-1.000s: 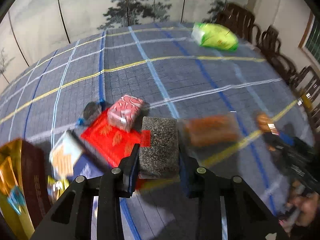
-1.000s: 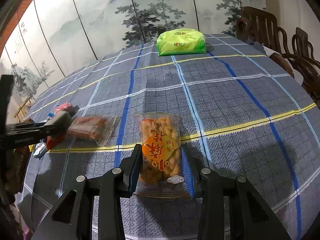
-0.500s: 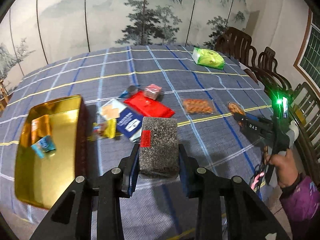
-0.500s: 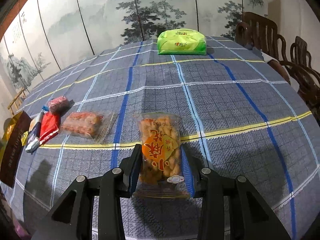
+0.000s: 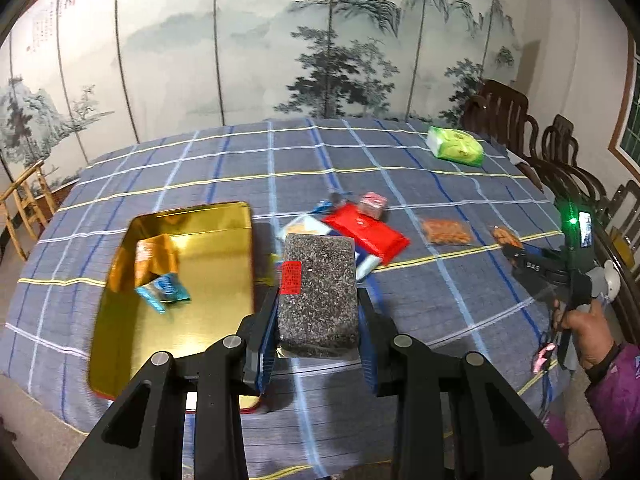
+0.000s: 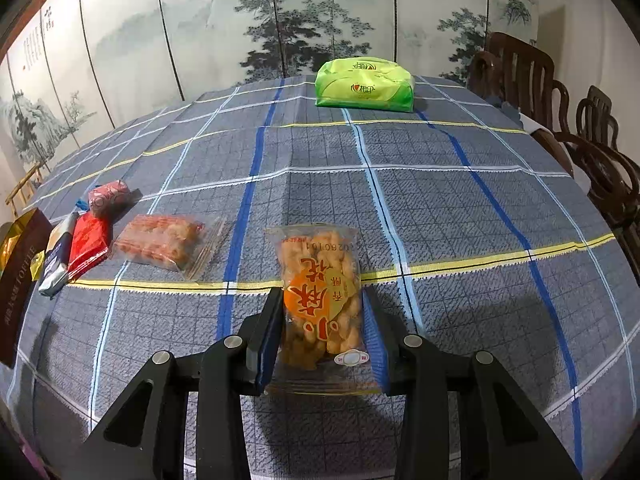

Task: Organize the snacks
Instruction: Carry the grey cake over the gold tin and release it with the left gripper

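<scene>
My left gripper (image 5: 318, 304) is shut on a dark speckled snack block (image 5: 318, 288) with a red label, held above the table just right of the gold tin (image 5: 120, 320). The tin holds an orange packet (image 5: 150, 256) and a blue packet (image 5: 162, 290). My right gripper (image 6: 322, 320) is shut on a clear bag of fried orange snacks (image 6: 320, 292) low over the tablecloth; it also shows in the left wrist view (image 5: 506, 240). A red packet (image 5: 366, 232), a pink wrapped snack (image 5: 373, 202) and a clear bag of orange snacks (image 5: 446, 232) lie on the table.
A green tissue pack (image 6: 364, 84) sits at the far side of the table. Dark wooden chairs (image 6: 600, 152) stand along the right edge. A painted folding screen stands behind. The blue-checked cloth (image 6: 460, 208) covers the round table.
My left gripper has risen and pulled back with the speckled block, bringing the gold tin closer at the left. The right gripper has stayed still with its bag.
</scene>
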A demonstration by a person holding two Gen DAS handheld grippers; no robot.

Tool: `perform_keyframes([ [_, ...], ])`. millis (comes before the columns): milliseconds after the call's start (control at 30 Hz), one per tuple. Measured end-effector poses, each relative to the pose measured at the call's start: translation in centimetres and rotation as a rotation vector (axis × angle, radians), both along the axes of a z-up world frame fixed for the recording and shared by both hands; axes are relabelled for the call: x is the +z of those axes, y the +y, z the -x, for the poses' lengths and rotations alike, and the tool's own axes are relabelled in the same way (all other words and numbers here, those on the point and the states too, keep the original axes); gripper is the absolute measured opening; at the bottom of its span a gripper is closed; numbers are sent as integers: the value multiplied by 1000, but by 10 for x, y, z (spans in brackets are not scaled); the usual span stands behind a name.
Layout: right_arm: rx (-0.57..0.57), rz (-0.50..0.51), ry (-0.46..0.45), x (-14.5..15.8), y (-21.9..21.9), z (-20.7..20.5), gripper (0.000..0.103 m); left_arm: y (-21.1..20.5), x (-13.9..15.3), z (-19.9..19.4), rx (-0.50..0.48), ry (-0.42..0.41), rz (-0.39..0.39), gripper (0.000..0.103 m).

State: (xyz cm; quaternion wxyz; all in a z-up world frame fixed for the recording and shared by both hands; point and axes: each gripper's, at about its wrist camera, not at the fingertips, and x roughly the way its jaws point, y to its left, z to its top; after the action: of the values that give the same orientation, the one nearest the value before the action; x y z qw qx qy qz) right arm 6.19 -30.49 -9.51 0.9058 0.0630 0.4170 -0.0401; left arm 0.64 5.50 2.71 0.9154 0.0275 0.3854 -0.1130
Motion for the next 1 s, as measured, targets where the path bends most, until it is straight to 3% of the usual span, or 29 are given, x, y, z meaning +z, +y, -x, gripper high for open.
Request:
perform_keyframes([
  [600,-6,55,10,0,9,0,41,60,-24,-32,87,39,-53,31],
  [1000,-6,56,10,0,9,-1,41,69,-38,-62,92,73,-88,31],
])
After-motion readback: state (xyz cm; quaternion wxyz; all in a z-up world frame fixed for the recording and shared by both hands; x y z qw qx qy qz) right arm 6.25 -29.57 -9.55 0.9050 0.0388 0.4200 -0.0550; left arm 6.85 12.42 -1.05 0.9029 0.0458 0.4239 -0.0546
